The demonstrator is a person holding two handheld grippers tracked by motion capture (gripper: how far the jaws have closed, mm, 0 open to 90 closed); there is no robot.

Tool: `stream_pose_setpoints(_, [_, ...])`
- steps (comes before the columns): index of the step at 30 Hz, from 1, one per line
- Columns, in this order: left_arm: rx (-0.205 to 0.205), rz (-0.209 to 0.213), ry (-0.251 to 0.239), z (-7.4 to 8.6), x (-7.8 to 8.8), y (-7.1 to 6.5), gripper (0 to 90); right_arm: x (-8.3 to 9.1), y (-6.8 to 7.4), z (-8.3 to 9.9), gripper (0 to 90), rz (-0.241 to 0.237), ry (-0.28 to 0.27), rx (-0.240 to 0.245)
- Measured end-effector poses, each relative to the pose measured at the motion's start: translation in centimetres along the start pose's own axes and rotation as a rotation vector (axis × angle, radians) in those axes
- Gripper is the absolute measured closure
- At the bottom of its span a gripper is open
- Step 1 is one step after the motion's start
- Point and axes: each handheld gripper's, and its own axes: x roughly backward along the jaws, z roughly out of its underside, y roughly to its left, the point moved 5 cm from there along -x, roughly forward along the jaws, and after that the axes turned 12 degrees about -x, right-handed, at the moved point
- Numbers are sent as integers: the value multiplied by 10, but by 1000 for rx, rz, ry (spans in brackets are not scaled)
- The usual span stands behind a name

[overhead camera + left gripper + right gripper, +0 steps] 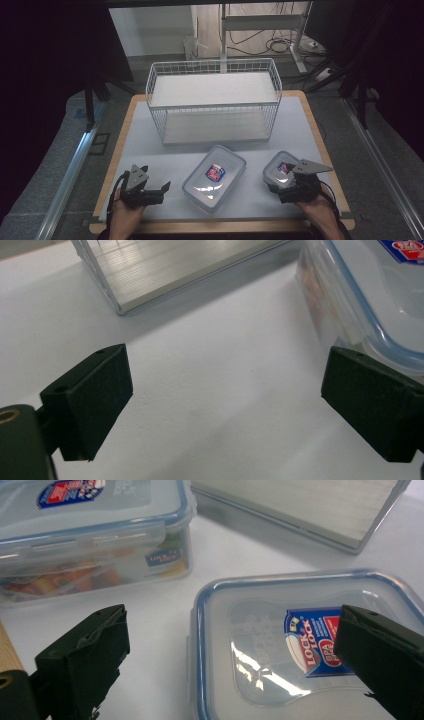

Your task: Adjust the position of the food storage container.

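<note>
1. A big box [214, 177], clear with a blue-sealed lid, lies flat near the middle of the worktop's [300, 120] near edge; its long axis runs diagonally, from the near left toward the far right. Its lid label faces up.
2. A small box [278, 169] of the same kind sits toward the near right corner, lid up, apart from the big one with a strip of bare white between them.
3. A wire basket [215, 102] stands across the far half, long side parallel to the far edge, with a pale shelf inside it.
4. The left gripper [157, 190] hovers by the near left corner, fingers [87, 400] spread wide over bare worktop, the big box's corner just beside the right-hand one.
5. The right gripper [225, 665] is over the small box, fingers [82, 665] spread, one either side of its lid; whether they touch it I cannot tell.
6. The worktop is white with a wooden rim. Grey floor surrounds it, with dark curtains at the sides and cables behind.
7. Open room lies left of the big box and between the boxes and the basket.
</note>
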Motion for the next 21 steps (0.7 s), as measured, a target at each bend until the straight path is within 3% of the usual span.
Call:
stream_pose_setpoints(15, [-7,-48,-9,3,0,4,47,-3,5,-2,2,3,-16,-13])
stream_pose_setpoints(16, [-8,-49,-12,3,1,4,47,-2,7,-3,87,1,-17,-11])
stream_pose_setpoints(18, [-10,-53,-15,3,1,4,47,-1,8,-3,122,-6,-15,-11])
stream_pose_setpoints(20, [-14,-56,-16,3,1,4,46,1,12,-5,239,-17,-20,-10])
stream_pose_setpoints(21, [-16,-57,-19,2,1,4,44,4,17,-7,386,-26,-20,-7])
